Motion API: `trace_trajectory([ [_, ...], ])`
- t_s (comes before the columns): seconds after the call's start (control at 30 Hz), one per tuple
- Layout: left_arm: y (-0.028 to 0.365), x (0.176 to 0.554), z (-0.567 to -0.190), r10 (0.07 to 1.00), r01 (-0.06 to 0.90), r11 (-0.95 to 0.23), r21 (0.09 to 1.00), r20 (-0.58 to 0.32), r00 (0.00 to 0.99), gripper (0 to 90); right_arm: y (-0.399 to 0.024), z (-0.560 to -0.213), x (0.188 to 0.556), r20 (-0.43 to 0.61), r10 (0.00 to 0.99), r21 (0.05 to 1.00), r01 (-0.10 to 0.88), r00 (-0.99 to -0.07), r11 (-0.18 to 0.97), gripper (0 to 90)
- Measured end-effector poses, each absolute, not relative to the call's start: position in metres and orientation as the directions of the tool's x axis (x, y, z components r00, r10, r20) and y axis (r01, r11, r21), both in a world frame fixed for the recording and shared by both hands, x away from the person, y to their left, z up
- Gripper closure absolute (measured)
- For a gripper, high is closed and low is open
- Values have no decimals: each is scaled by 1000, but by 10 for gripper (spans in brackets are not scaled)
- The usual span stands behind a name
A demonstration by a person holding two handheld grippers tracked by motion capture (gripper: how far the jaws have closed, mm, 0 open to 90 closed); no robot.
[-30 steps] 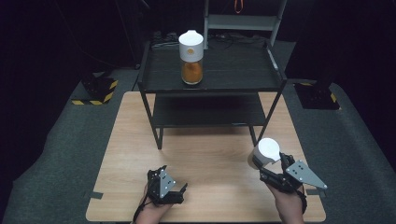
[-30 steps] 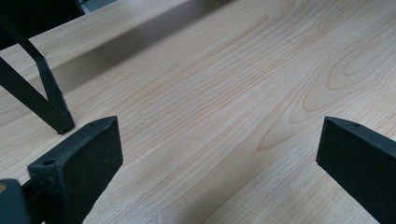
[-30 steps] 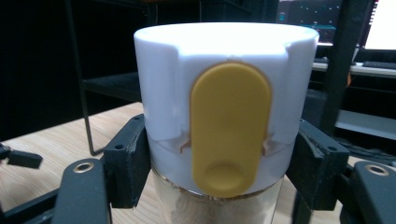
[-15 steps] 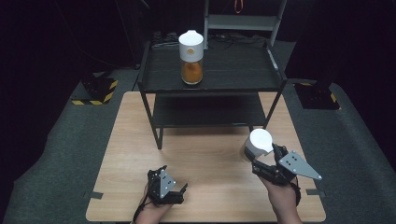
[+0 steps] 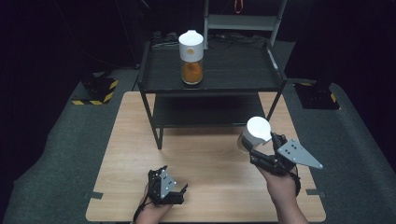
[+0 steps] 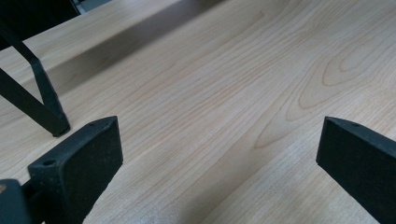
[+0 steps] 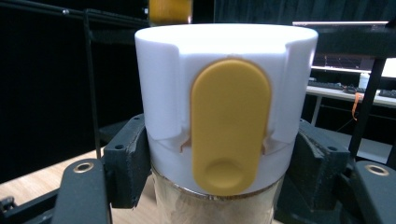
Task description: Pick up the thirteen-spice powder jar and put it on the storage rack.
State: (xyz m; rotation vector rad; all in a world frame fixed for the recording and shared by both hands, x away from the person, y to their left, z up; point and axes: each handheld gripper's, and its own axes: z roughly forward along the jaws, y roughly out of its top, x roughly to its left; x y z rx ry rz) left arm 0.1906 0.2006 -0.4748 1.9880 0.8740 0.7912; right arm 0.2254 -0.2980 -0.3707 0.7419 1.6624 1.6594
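My right gripper [image 5: 251, 150] is shut on a clear jar [image 5: 255, 134] with a white cap, held upright above the right side of the wooden table [image 5: 205, 158]. In the right gripper view the jar's cap [image 7: 224, 107] carries a yellow flip tab, and both black jaws clamp the glass just below it. A second jar [image 5: 191, 58], white-capped with orange contents, stands on the top of the black shelf rack [image 5: 233, 86]. My left gripper [image 5: 180, 192] rests low near the table's front edge, open. The left gripper view has its jaws wide apart over bare wood.
The rack has a lower shelf [image 5: 205, 112] and thin black legs; one leg [image 6: 46, 107] stands left of my left gripper. Grey mats surround the table, with black-and-yellow striped bases [image 5: 95, 93] at the back left.
The right gripper has risen with the jar and shifted left toward the rack. The left gripper has stayed where it was.
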Motion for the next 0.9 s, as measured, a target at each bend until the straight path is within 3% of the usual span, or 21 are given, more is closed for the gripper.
trace_trajectory([
  [0.9, 204, 189, -476, 801, 286, -418, 863, 201, 565, 5, -288, -310, 240, -79, 783, 992, -125, -616, 2, 302],
])
